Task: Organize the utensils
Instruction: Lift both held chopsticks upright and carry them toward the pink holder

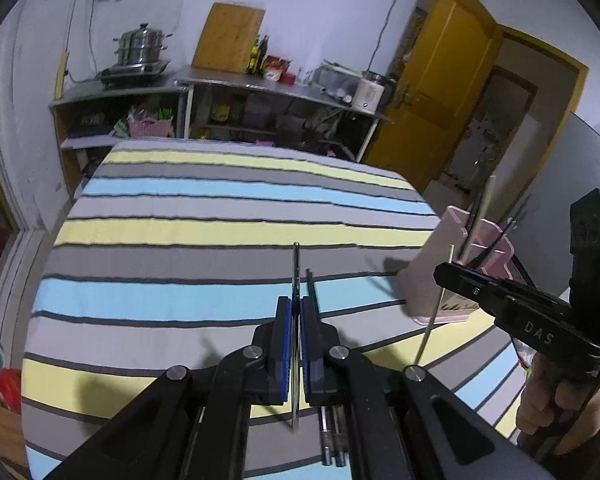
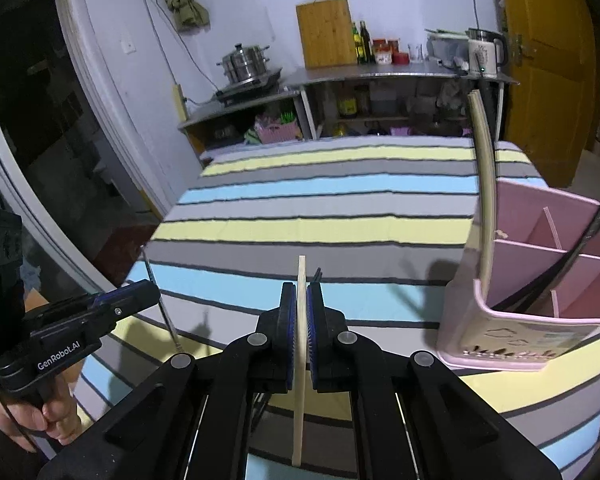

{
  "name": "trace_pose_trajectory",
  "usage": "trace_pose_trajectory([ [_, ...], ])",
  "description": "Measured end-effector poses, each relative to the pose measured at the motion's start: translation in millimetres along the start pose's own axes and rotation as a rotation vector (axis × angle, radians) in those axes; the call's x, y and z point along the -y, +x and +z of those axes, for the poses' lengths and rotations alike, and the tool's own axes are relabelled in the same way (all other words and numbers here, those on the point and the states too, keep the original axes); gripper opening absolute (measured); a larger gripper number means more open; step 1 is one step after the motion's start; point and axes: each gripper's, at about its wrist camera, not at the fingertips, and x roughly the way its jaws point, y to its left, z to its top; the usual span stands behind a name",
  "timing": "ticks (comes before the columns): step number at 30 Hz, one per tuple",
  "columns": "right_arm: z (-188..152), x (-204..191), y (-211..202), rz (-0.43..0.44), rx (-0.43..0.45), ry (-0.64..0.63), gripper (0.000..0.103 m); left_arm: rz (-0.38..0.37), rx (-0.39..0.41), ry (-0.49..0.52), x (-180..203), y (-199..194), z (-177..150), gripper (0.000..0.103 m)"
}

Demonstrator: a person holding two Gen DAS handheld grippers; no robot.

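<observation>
Striped cloth [image 1: 204,232] in grey, blue and yellow covers the table we work over, and both of our tools hang above it. On the left, our left gripper [image 1: 296,312] has its blue pads pressed together on a thin metal utensil [image 1: 296,268], which stands on edge between them and pokes out ahead of the tips; we cannot tell what kind of utensil it is. Further right, our right gripper [image 2: 301,300] pinches a pale wooden chopstick [image 2: 300,360] upright between its pads. Rightmost, at the table's edge, stands the pink utensil holder [image 2: 512,344] with its divided compartments, already holding a second pale chopstick [image 2: 485,184] and dark chopsticks [image 2: 560,268] that lean against its rim.
</observation>
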Motion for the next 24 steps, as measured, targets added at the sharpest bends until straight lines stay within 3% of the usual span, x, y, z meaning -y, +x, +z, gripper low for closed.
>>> trace_pose_trajectory([
  [12,-3,13,-50,-0.004,0.081,0.030,0.005,-0.033,0.033,0.048,32,-27,5,0.003],
  [24,-7,34,-80,-0.025,0.123,0.059,0.005,-0.088,0.018,0.103,67,-22,8,0.000],
])
